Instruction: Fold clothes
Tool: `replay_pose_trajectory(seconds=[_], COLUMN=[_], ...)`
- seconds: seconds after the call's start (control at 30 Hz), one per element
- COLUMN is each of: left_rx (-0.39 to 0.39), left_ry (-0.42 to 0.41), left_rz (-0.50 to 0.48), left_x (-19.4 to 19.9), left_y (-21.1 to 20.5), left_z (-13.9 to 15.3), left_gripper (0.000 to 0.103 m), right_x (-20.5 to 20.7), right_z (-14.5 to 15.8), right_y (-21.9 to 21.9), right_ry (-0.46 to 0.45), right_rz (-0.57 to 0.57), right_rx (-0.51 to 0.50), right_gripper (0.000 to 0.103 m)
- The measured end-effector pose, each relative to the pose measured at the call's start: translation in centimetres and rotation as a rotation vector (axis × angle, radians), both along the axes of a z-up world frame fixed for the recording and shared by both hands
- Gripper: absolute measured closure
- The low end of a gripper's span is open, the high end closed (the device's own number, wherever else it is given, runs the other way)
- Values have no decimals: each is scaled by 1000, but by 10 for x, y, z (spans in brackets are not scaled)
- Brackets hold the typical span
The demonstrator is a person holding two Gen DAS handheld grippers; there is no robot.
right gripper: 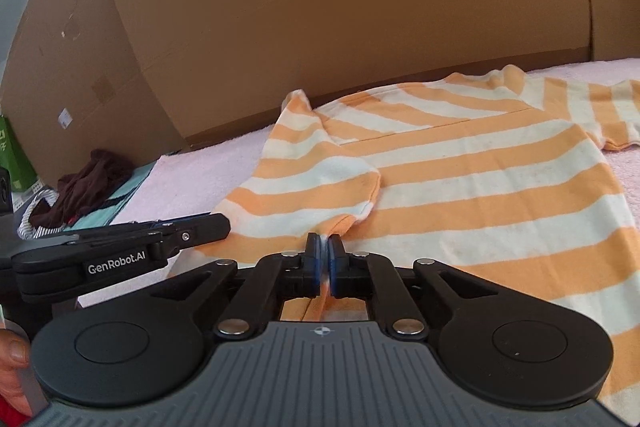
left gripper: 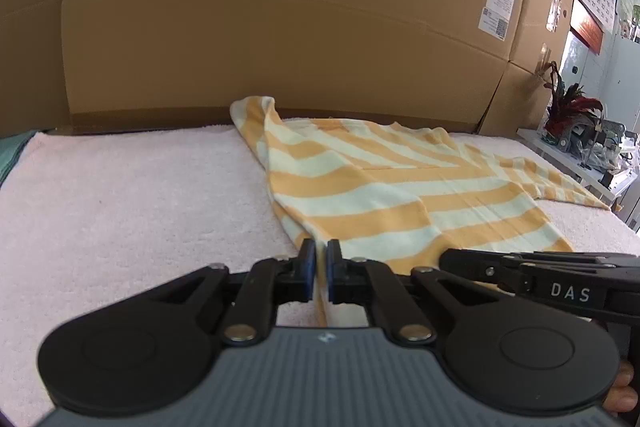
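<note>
An orange-and-cream striped T-shirt (left gripper: pixel 400 187) lies flat on a pink towel surface (left gripper: pixel 140 195), its left sleeve folded onto the body. My left gripper (left gripper: pixel 321 259) is shut on the shirt's near left hem edge, and fabric shows between its blue pads. In the right wrist view the same shirt (right gripper: pixel 480 179) spreads ahead, and my right gripper (right gripper: pixel 324 255) is shut on a pinch of its near hem. Each gripper appears side-on in the other's view: the right gripper (left gripper: pixel 446 259) just right of the left one, the left gripper (right gripper: pixel 222 225) just left of the right one.
Large cardboard boxes (left gripper: pixel 280 27) wall off the far edge of the towel. A dark garment pile (right gripper: pixel 86 183) and teal cloth lie off the towel's left end. A white shelf with a red plant (left gripper: pixel 568 107) stands at the right. A thumb (right gripper: pixel 16 351) shows at lower left.
</note>
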State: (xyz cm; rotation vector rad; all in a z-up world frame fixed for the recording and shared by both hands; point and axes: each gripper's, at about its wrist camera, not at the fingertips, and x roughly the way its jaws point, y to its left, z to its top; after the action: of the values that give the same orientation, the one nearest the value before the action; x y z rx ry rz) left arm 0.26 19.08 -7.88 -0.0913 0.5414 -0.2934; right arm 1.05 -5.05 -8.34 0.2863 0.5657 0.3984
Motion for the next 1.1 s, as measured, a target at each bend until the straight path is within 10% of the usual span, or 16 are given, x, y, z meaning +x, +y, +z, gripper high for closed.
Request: replay_pose_trajectory(seconds=[0.27,0.4,0.63,0.73,0.8,0.93,1.1], left_rx=[-67,-64,-60,-75,-88,-89,-110], left_ry=[72,7,14,11,7,20,6], left_rz=[5,27,55,77,83,77,111], left_x=[11,-1,0,-1,-1,0,-3], left_y=[10,11,12,15,18,18,23], left_z=[-8,-4,-4,-4,-4,-4,-5], left_gripper=[101,73,54,35,34,29,18], right_x=[5,-5,9,26,32,30,23], right_z=[-7,-4,7,-2,-11,-25,-19], right_y=[-19,-28,9,-2,-21,-45,-42], right_ry=[62,12,-12,78,131,190,156], right_rz=[-26,-123,107,72,31,15,9], right_rx=[137,168,-1,80,204,409,382], right_gripper=[84,79,80,86,102,103,96])
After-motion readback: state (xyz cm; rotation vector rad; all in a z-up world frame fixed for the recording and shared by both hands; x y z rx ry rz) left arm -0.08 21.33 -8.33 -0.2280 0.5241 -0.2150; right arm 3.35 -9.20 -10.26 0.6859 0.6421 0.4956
